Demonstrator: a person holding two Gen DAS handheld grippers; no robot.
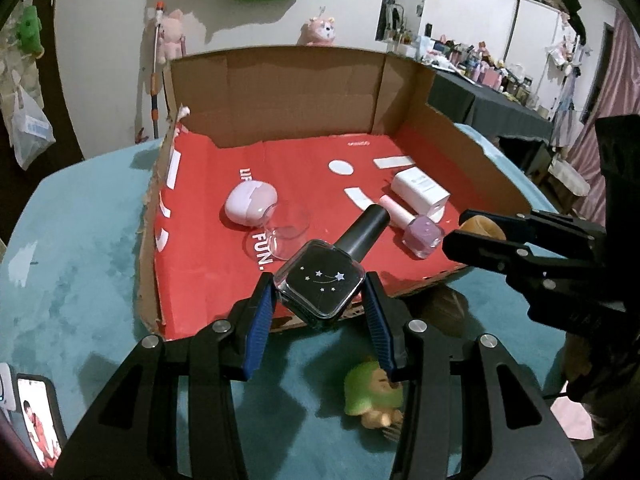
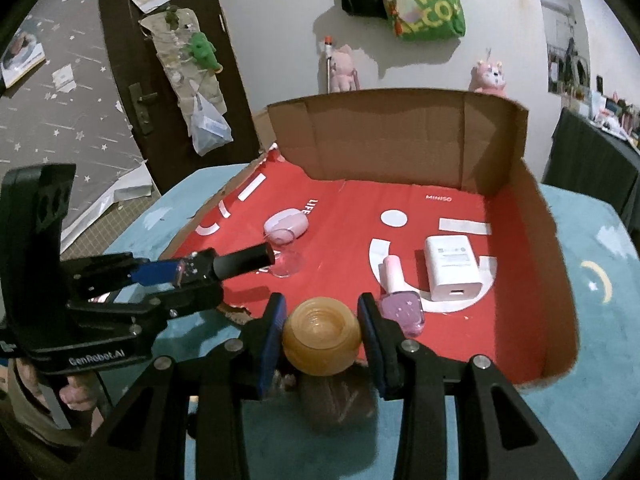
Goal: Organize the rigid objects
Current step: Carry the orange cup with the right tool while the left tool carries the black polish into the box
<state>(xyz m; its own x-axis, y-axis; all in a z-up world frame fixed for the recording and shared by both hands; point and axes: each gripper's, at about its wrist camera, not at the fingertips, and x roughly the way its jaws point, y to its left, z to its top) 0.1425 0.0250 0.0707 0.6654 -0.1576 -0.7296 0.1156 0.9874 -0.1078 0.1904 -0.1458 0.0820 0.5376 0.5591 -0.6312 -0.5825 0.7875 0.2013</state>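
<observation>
My left gripper (image 1: 320, 292) is shut on a black nail polish bottle (image 1: 324, 284) with a black cap, held over the front edge of the cardboard tray (image 1: 280, 92). It also shows in the right wrist view (image 2: 224, 266). My right gripper (image 2: 322, 324) is shut on a round amber jar (image 2: 322, 334) at the tray's front edge (image 2: 560, 288). Inside the tray lie a lilac earbud case (image 1: 250, 202), a clear lid (image 1: 286, 232), a pink nail polish bottle (image 1: 420, 232) and a white charger (image 1: 420, 190).
The tray has a red liner and stands on a teal cloth (image 1: 72, 260). A green toy figure (image 1: 374, 394) lies on the cloth below my left gripper. A phone (image 1: 38, 416) lies at the left edge. A brown object (image 2: 336, 404) sits under the amber jar.
</observation>
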